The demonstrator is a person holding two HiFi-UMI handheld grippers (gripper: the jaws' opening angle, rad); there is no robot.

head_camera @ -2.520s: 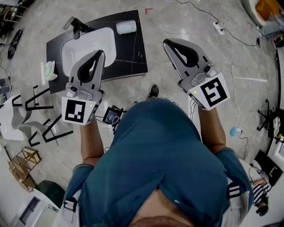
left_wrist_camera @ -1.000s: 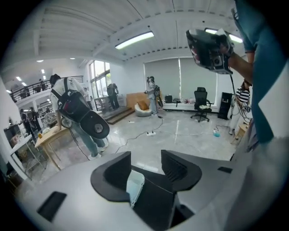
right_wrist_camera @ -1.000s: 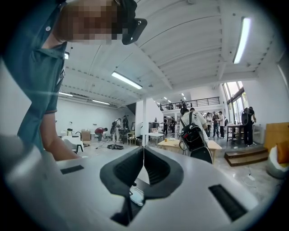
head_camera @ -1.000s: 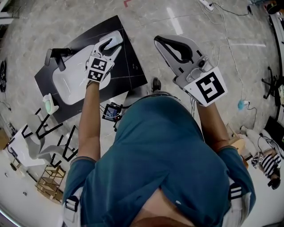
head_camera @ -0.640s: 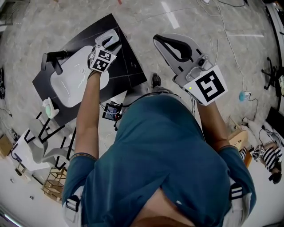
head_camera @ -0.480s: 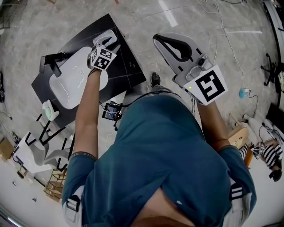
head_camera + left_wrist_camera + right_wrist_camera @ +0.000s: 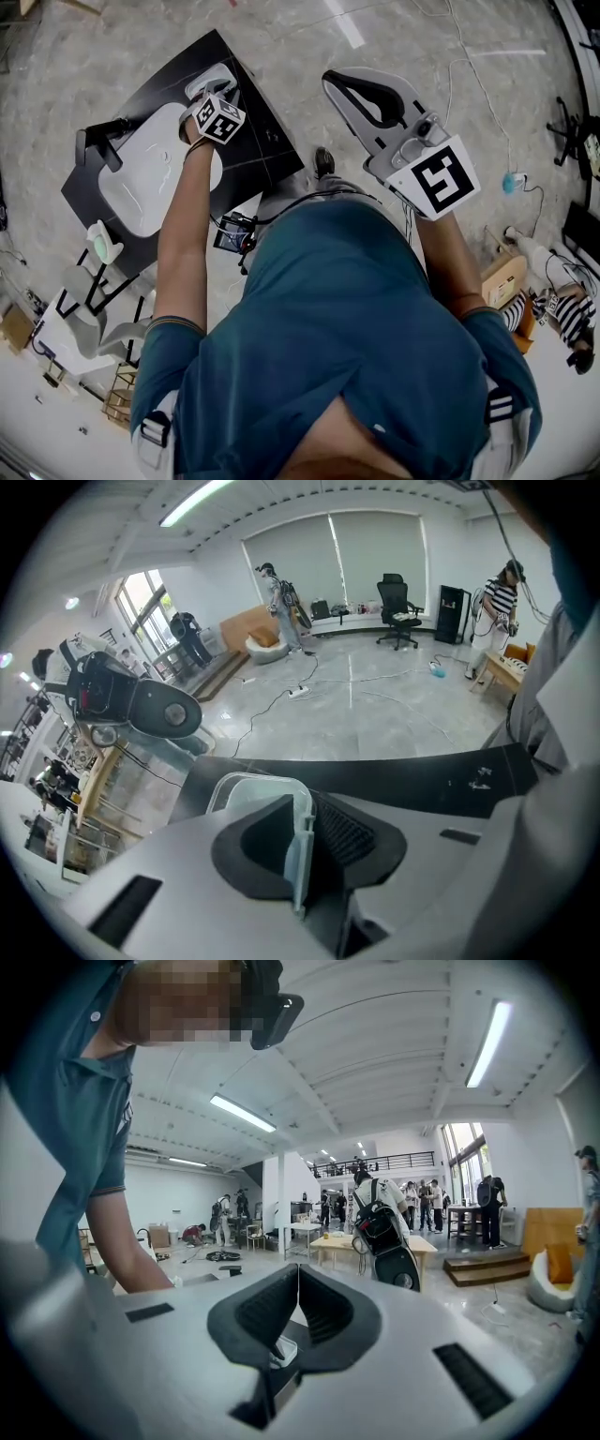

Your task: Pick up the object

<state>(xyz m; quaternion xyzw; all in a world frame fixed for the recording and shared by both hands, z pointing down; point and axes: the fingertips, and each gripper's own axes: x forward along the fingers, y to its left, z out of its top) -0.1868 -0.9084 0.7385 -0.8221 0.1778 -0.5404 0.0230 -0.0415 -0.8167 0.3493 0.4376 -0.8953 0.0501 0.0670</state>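
- Well, my left gripper is reached out to the far corner of the flat black stone-look slab. That is where the clear rectangular plastic container sits, just beyond the white oval basin set into the slab.
- In the left gripper view my jaws are closing. One pad is inside the container and the other outside, so its thin upright wall stands between them. As far as I can judge, the pads do not yet press it from both sides.
- I take the wall from above rather than reaching around the body, I think because the tub looks too wide for my jaws, and the rim gives an edge to pinch.
- The container looks to rest flat on the slab, not lifted. I judge the pick-up to be at its closing step. Lifting calls for a firm pinch first, since smooth thin plastic held by one side could slip or tilt.
- My right gripper has its jaws shut together with nothing between them. It is held up on the right, well apart from the slab, presumably to keep clear of the work.
- A black faucet stands at the basin's left side, well apart from my jaws, so it should not obstruct the lift.
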